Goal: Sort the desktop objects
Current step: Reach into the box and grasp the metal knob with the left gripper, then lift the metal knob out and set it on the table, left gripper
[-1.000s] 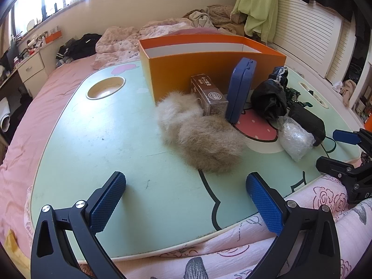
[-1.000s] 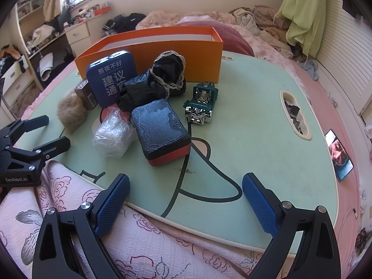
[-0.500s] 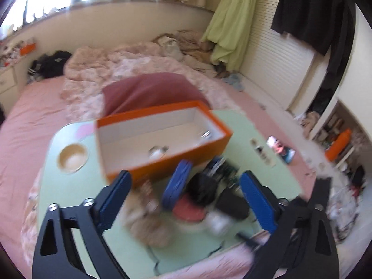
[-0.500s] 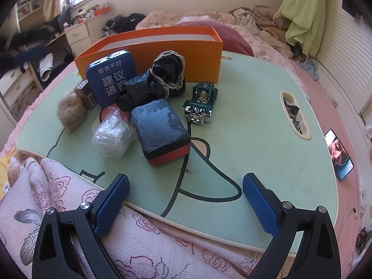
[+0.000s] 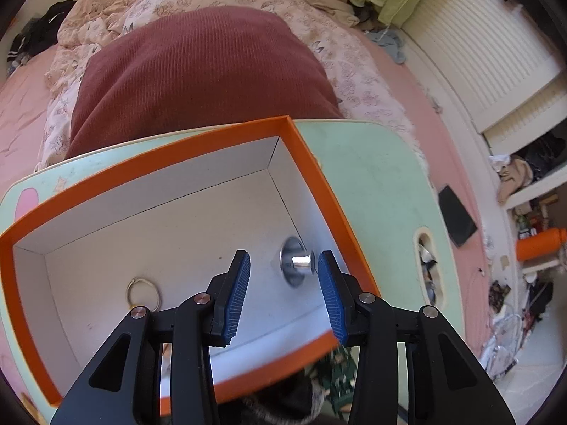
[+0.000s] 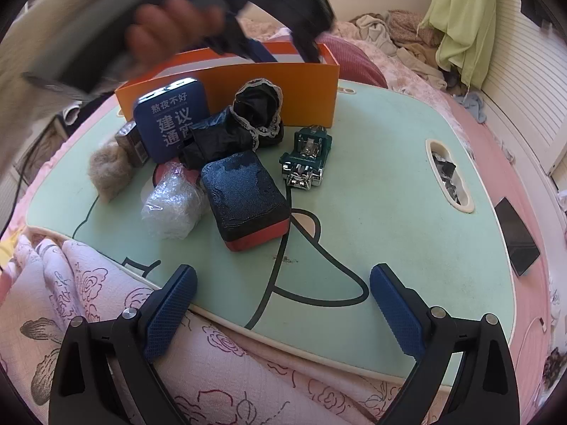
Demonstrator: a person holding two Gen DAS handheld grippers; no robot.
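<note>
Left tool (image 5: 283,295) — pitched steeply downward, its two black arms converging from the lower edge of the left wrist view. The blue ribbed pads (image 5: 236,301) stand fairly close together and the jaws are closing; nothing is pressed between them. In the right wrist view the same tool appears as a blurred dark shape at upper left, carried by a hand (image 6: 166,32) whose fingers wrap its grip, with a pale sleeve (image 6: 46,71) trailing toward the left edge.

Right tool (image 6: 281,313) — angled downward and forward, jaws spread wide. Its blue textured pads (image 6: 170,313) face each other well apart, with nothing between them.
</note>
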